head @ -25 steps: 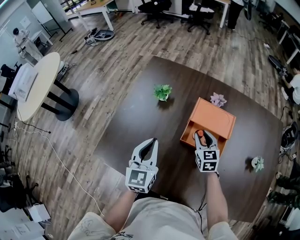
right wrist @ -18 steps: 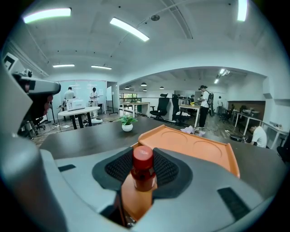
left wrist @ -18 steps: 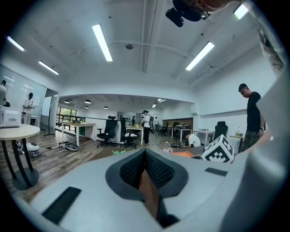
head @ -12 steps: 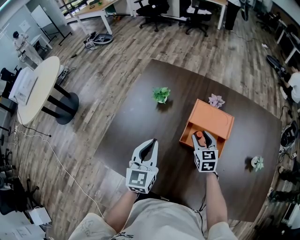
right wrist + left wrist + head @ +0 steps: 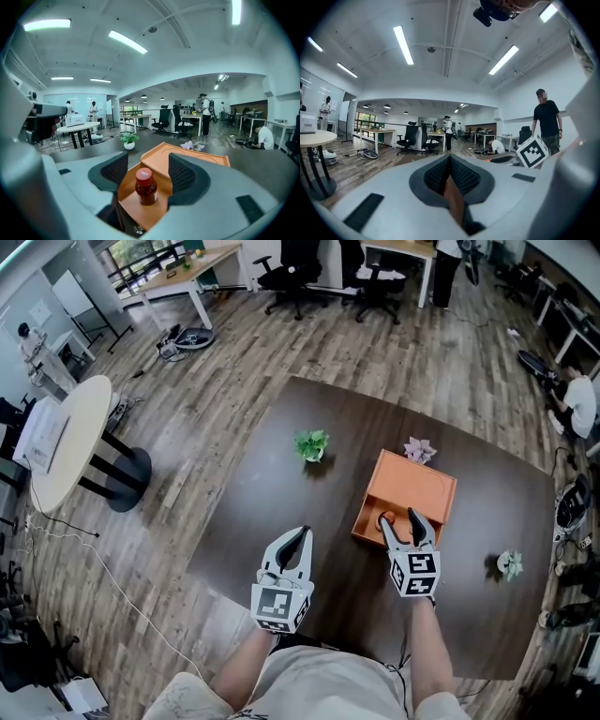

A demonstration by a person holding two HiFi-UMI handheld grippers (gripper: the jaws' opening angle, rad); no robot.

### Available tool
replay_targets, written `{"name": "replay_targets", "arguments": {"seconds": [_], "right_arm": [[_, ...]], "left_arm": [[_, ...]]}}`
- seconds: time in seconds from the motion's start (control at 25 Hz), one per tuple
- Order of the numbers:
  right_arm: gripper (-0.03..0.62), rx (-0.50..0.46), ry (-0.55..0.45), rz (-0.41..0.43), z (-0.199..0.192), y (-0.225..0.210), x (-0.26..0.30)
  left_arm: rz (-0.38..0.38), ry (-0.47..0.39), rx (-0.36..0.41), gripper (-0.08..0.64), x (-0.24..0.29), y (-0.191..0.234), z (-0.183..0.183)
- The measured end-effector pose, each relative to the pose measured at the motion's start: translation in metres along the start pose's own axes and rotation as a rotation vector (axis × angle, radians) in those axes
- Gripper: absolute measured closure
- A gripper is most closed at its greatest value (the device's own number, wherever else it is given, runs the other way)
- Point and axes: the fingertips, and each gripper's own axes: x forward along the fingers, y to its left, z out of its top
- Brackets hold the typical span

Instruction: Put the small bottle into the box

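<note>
Bottle (image 5: 146,187) upright, loose inside just-opened right claw (image 5: 147,167)

Wood-plank floor (image 5: 234,362), round white table (image 5: 80,427)

Dark wooden surface (image 5: 281,512) with four things set on it

An orange box (image 5: 417,493), open at the top, stands right of the middle. A small pink plant (image 5: 419,450) sits just beside its far edge. A green potted plant (image 5: 311,444) stands to the box's left, apart from it. A pale little plant (image 5: 509,563) sits well off to the right, near the surface's edge.
</note>
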Motion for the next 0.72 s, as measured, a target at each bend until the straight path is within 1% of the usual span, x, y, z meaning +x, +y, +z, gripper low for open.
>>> {"name": "replay_targets", "arguments": {"seconds": [0.36, 0.72], "right_arm": [[0.319, 0.024, -0.110, -0.119, 0.029, -0.026, -0.048], [0.322, 0.046, -0.205, -0.283, 0.052, -0.044, -0.120]], "left_arm": [[-0.086, -0.043, 0.023, 0.558, 0.023, -0.009, 0.014], [-0.157, -0.082, 0.037, 0.558, 0.037, -0.007, 0.030]]}}
